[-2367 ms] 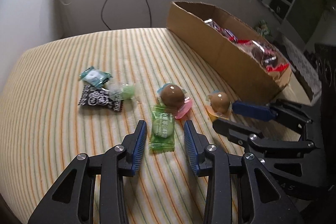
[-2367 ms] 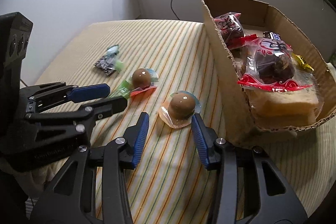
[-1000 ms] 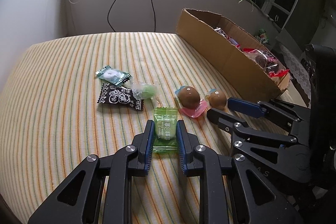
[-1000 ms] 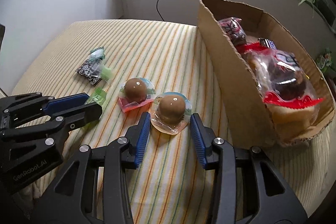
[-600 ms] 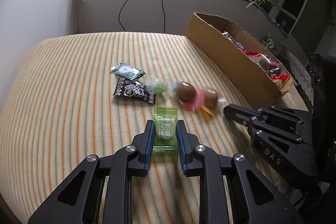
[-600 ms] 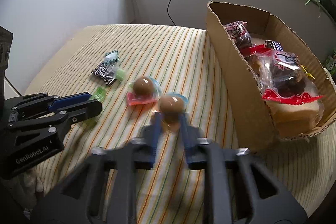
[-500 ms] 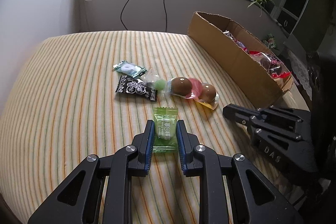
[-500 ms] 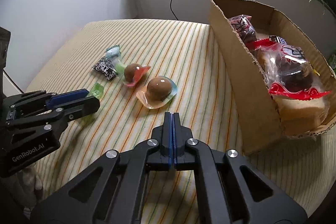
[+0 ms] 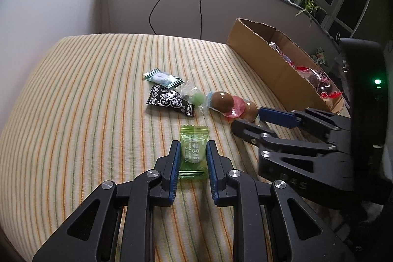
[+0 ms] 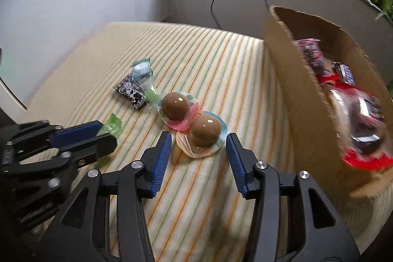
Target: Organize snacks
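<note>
Cardboard box (image 10: 302, 100) contents blurred, right edge cropped

Green candy (image 9: 193, 153) on orange-and-green striped cloth (image 9: 81, 100)

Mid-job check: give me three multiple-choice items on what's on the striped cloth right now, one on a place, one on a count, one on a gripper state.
1. Where is the cardboard box?
A. right of the loose snacks
B. left of them
C. on top of them

2. How many brown domed jelly cups lie on the cloth?
A. one
B. two
C. four

3. The left gripper is:
A. wide open
B. shut on nothing
C. shut on the green candy packet

Answers: 1 A, the box stands at the right edge; 2 B, the pink-rimmed cup and the peach-rimmed cup; 3 C, both pads press the packet's sides.
</note>
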Available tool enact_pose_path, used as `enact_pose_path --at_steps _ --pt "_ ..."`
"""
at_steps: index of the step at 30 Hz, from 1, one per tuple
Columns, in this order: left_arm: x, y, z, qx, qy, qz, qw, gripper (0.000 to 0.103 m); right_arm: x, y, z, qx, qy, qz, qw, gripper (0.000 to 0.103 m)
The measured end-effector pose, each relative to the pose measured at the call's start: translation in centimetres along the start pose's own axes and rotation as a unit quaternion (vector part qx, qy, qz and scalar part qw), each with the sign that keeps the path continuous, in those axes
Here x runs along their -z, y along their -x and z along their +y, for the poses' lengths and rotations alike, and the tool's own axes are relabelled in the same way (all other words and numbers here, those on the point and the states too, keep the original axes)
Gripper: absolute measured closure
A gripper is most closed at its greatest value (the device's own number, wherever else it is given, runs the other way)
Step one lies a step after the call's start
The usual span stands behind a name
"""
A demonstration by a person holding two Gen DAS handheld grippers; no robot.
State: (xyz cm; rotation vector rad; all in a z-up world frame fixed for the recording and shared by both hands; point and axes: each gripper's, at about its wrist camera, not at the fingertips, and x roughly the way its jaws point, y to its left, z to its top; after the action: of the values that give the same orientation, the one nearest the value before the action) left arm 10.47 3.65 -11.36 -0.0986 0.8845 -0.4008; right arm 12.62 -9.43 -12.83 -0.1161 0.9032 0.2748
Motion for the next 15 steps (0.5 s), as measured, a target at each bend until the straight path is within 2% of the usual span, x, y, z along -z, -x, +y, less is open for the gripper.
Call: enact_pose_path --at_steps 2,3,7,9,15 --pt "0.0 0.0 0.1 0.000 0.002 0.000 1.0000 0.084 -0.2 -0.4 0.1 0.003 0.008 -0.005 1.000 0.055" --pt "0.0 -0.1 0.1 0.000 0.003 0.000 1.0000 0.084 -0.3 -0.5 0.1 0.000 0.008 -0.005 1.000 0.059" --pt "0.1 0.0 0.1 -0.003 0.003 -0.001 1.0000 0.084 0.1 -0.3 -0.2 -0.014 0.007 -0.009 1.000 0.063" --pt "0.1 0.2 0.0 -0.005 0.003 -0.003 1.0000 0.084 0.3 0.1 -0.4 -0.018 0.007 -0.012 1.000 0.071" --pt "-0.2 0.9 -0.5 -0.012 0.003 -0.010 0.9999 0.084 0.8 1.2 -1.4 -0.036 0.000 -0.013 0.999 0.075"
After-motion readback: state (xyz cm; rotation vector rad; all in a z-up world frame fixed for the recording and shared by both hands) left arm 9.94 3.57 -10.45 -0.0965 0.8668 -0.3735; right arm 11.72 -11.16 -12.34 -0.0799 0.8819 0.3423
